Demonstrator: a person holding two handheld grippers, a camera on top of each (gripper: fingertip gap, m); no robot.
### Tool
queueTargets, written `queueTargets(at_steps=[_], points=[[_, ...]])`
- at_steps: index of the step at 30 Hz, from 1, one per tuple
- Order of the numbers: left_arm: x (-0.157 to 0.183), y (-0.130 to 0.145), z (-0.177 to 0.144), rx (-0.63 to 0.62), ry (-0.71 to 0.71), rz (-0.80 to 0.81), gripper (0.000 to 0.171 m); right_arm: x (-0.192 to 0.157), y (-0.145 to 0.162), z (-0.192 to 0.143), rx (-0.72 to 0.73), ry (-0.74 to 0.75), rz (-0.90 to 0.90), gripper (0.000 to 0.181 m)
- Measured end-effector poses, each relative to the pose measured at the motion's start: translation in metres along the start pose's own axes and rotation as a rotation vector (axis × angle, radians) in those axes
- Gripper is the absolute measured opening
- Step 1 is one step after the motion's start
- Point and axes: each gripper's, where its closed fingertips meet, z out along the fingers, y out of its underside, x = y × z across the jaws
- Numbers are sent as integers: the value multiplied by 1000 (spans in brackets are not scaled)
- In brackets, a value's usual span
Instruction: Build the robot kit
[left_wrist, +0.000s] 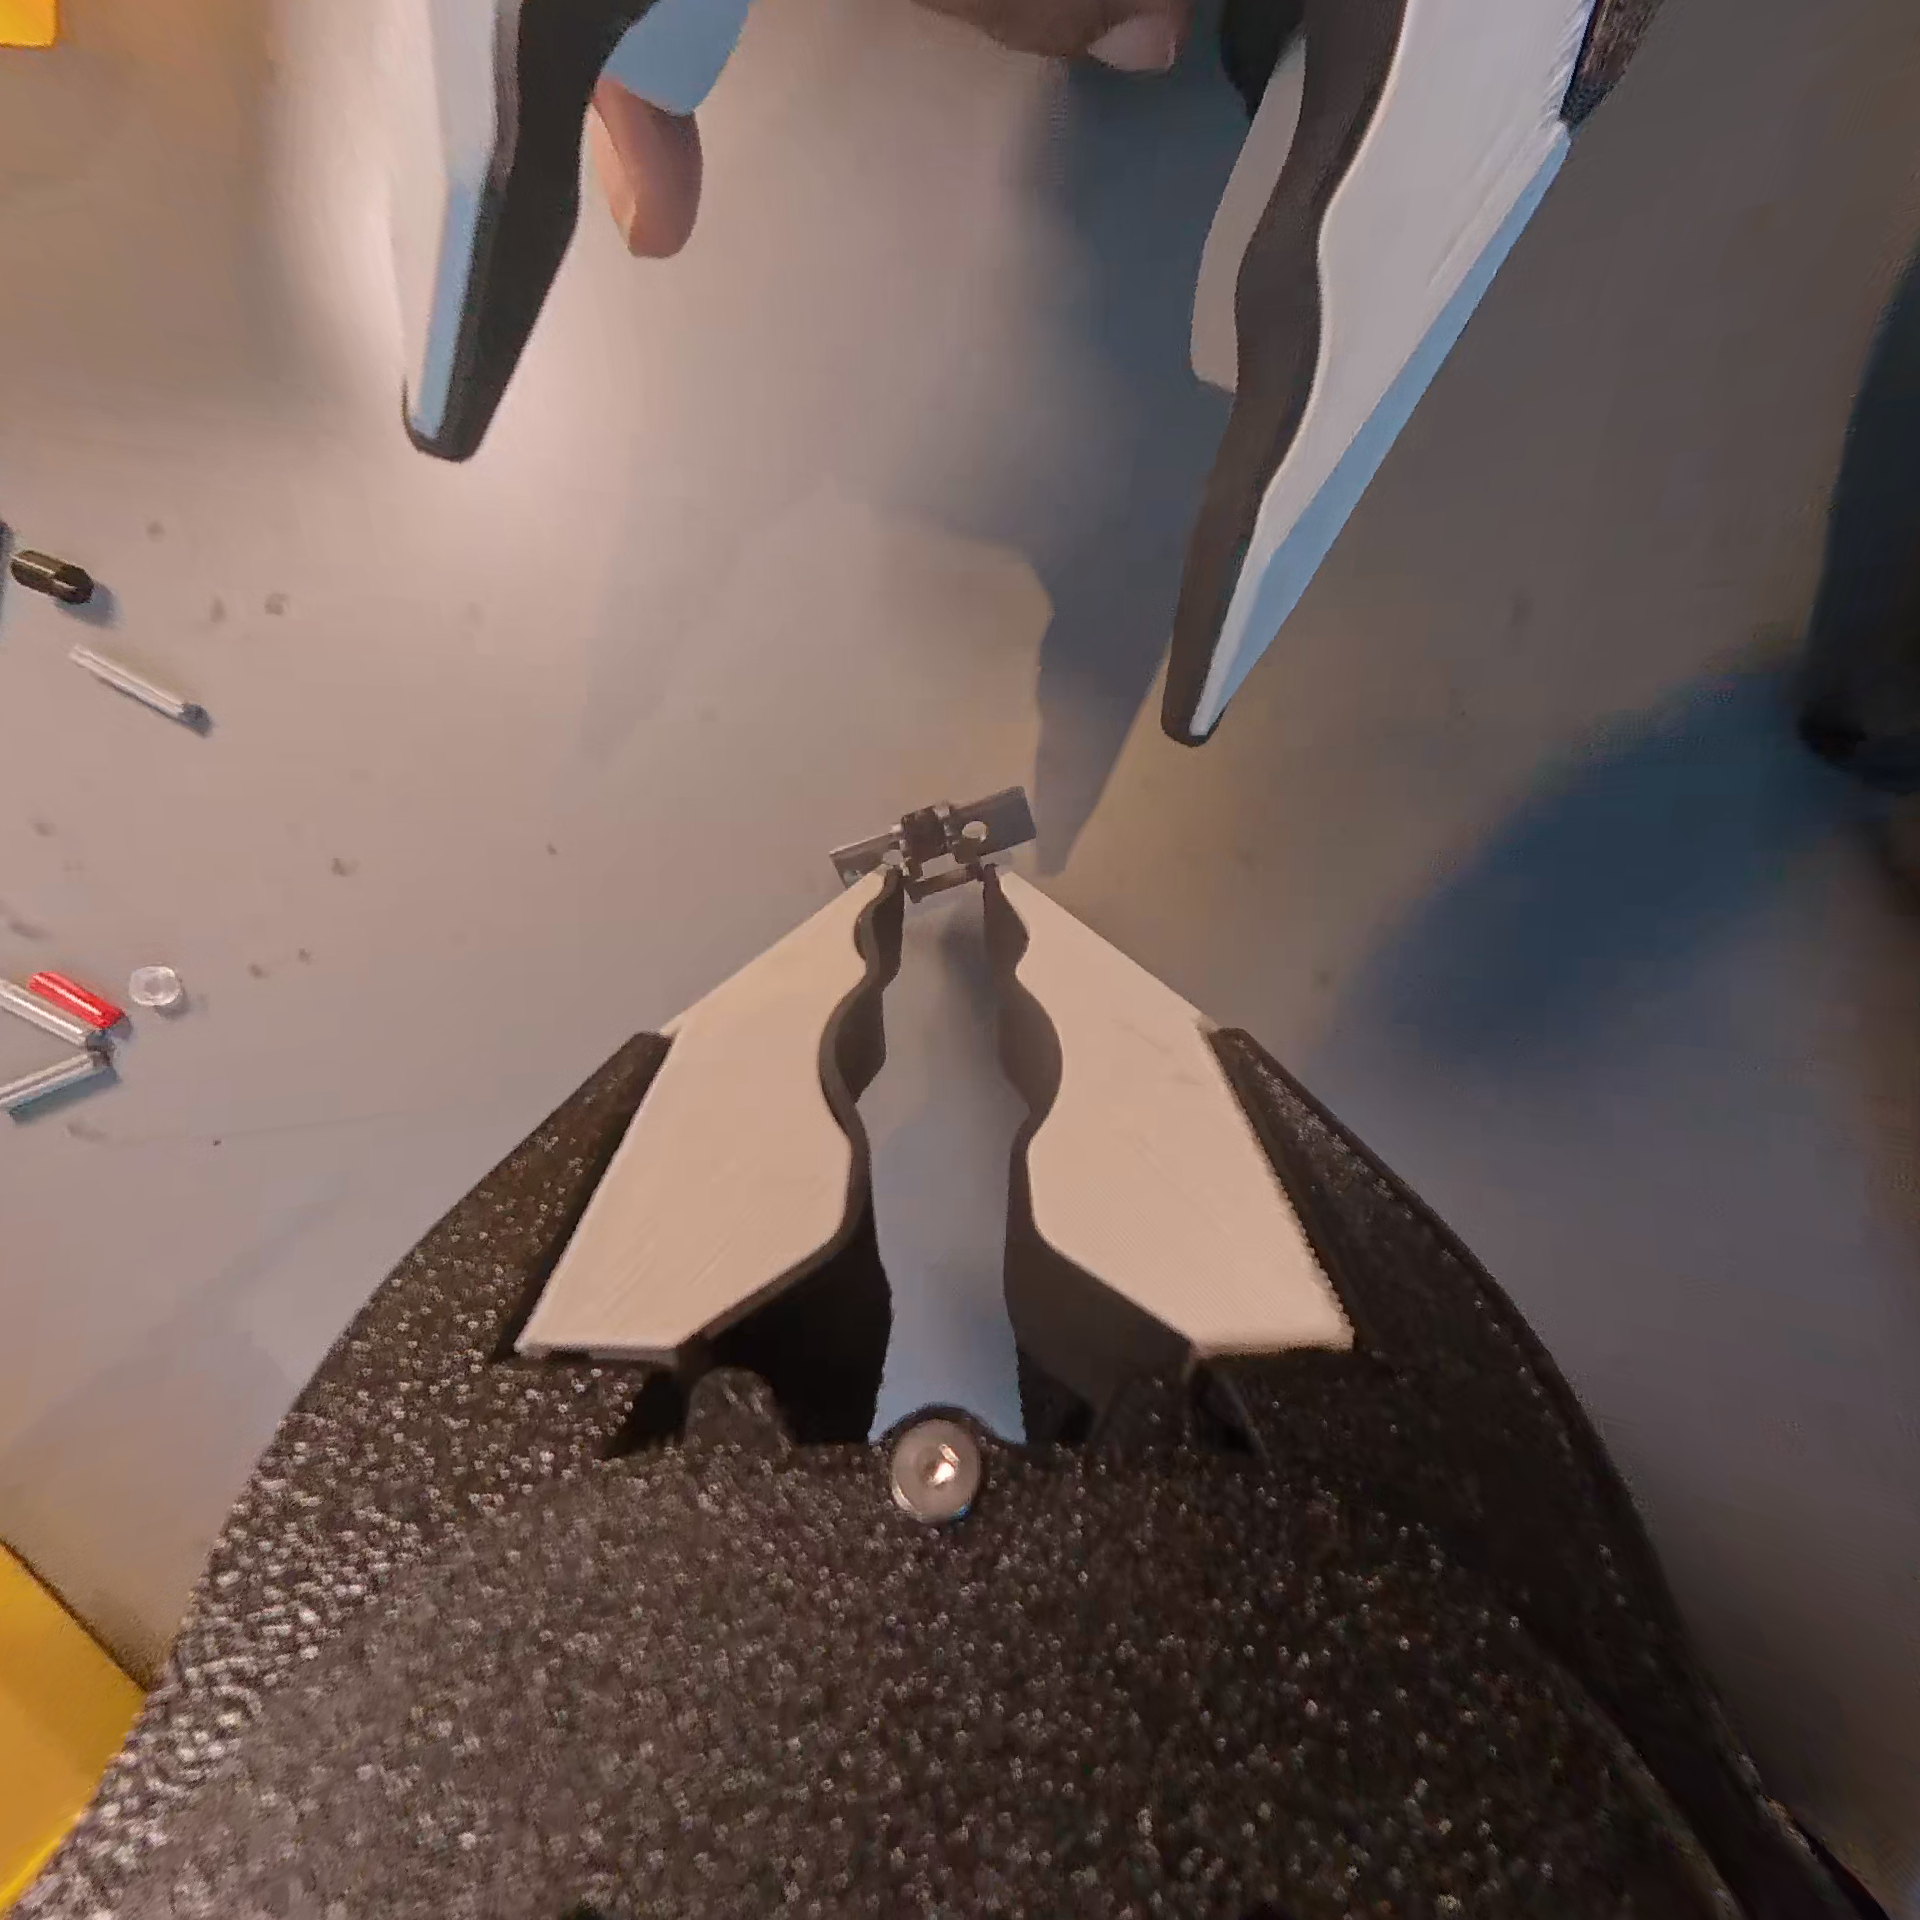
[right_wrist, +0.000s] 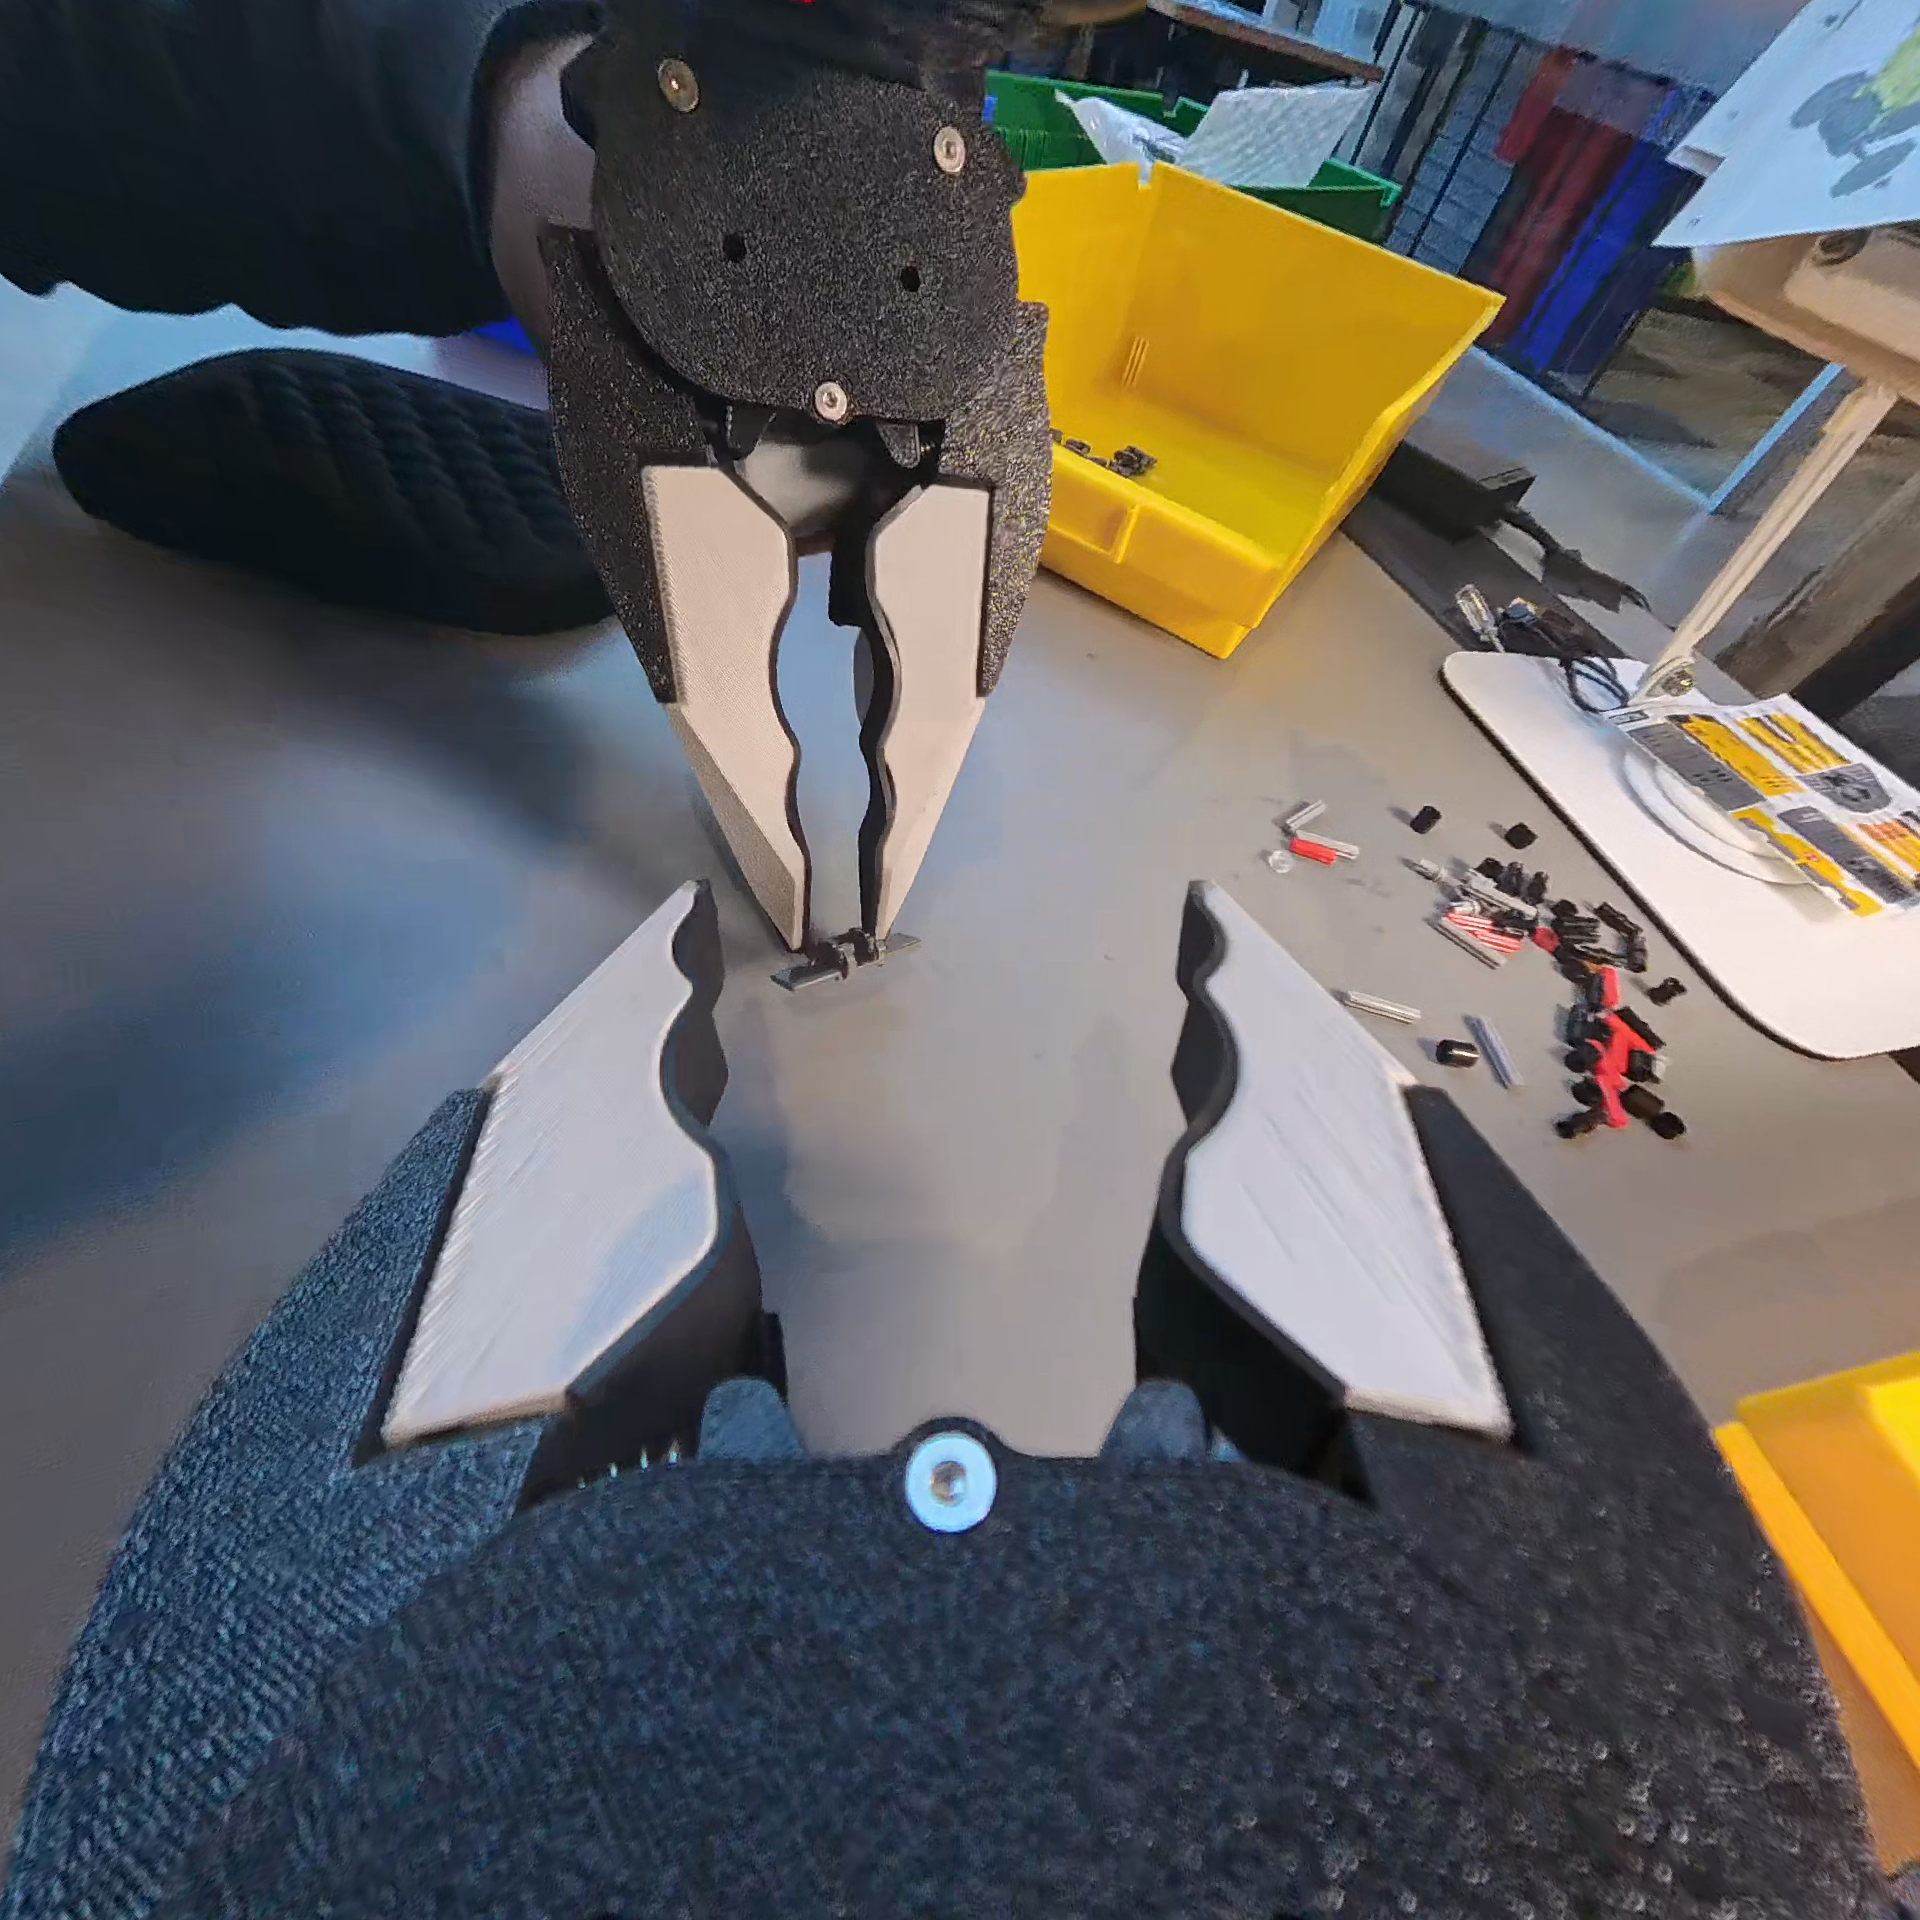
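A small grey flat bar with holes and a black connector piece on it (left_wrist: 932, 840) lies on the grey table. My left gripper (left_wrist: 940, 883) is shut on the black connector, tips pointing down at the table; the right wrist view shows it from the front (right_wrist: 844, 940) with the piece (right_wrist: 847, 958) under its tips. My right gripper (right_wrist: 945, 899) is open and empty, just short of the piece and facing the left gripper. In the left wrist view its two fingers (left_wrist: 1340, 416) hang in from the top, wide apart.
A yellow bin (right_wrist: 1236, 395) stands behind the left gripper. A scatter of small black, red and grey parts (right_wrist: 1558, 966) lies at the right, beside a white board with a printed sheet (right_wrist: 1787, 790). A few loose pins (left_wrist: 73, 1013) lie left. A person's dark sleeve (right_wrist: 312, 488) rests at the back left. The gap from one gripper's tips to the other's is roughly 6 cm.
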Motion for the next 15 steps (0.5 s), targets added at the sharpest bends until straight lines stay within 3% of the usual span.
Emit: queueTargets(at_steps=[15], points=[[-7,-2,5,-20,-53,31,13,2,8,3,-39,23,-28,90]])
